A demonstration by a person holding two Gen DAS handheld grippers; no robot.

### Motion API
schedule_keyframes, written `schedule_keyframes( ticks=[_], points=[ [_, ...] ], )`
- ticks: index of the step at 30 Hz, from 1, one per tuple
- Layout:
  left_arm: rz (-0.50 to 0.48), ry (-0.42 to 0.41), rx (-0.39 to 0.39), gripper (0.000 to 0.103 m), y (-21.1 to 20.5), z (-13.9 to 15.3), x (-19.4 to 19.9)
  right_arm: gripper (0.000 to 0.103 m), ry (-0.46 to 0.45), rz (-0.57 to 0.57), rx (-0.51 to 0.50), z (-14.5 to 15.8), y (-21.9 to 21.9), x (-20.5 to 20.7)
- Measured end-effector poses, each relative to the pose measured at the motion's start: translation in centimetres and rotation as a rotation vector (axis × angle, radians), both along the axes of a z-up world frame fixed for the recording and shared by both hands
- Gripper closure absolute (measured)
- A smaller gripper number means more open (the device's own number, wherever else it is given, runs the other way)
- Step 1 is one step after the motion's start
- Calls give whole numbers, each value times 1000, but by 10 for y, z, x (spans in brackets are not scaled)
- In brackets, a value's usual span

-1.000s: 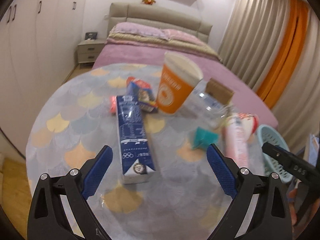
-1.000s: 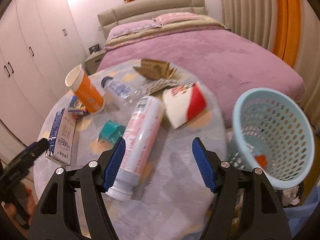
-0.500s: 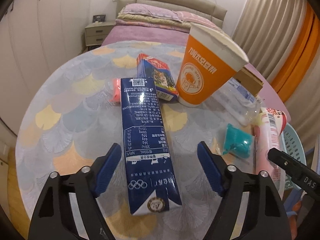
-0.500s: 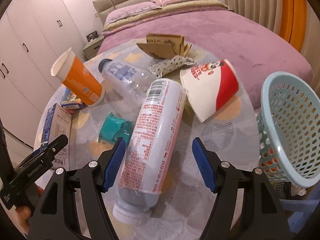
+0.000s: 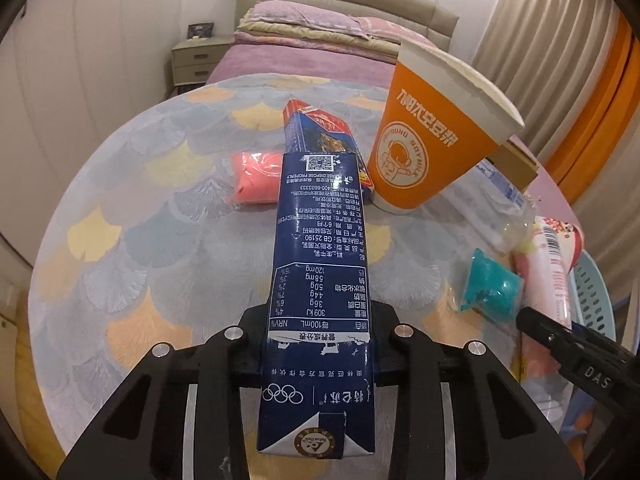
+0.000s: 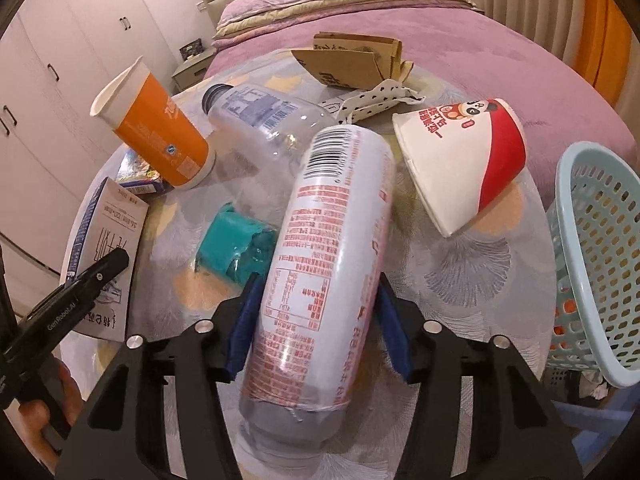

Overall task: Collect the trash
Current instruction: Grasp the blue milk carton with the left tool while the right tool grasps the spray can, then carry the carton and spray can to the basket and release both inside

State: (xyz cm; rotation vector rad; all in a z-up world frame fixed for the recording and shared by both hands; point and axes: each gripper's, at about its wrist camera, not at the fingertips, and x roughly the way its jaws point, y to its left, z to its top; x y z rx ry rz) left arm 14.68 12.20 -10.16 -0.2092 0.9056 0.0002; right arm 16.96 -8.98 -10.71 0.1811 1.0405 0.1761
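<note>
Gripping milk carton (image 5: 320, 280) in left tongs (image 5: 318, 344), pink-labelled bottle (image 6: 328, 264) in right tongs (image 6: 316, 328); neither binned yet, cups and cardboard remain on worktop (image 5: 132, 240).

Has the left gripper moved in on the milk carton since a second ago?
Yes. The left gripper has advanced toward the orange cup and now clamps the blue milk carton, which earlier lay ahead of its open fingers.

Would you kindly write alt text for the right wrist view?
The right gripper grips a pink-and-white bottle lying on a round table. Around it lie an orange cup, a clear bottle, a red-and-white cup and cardboard; a blue basket stands at the right.
</note>
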Motion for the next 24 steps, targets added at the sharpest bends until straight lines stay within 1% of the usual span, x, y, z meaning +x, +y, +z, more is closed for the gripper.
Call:
schedule_keyframes(
  ticks=[5,9,12,15,19,24],
  points=[
    [-7,-64,0,71,-1,15,-20,55,-20,2,4,5,-7,-10],
    [-8,-109,-13,71,-1,27,-39,55,-56,8,13,18,-12,-21],
    [-12,-131,-27,71,-4,35,-46,55,-76,18,32,28,-16,-28],
    [-36,-154,-52,71,-8,46,-52,55,-86,30,64,38,-21,-35],
    [-75,-190,-51,71,-21,62,-58,55,-103,28,80,49,-28,-42],
    [-137,-231,-56,71,-45,80,-61,55,-146,-5,90,67,-50,-53]
  ],
)
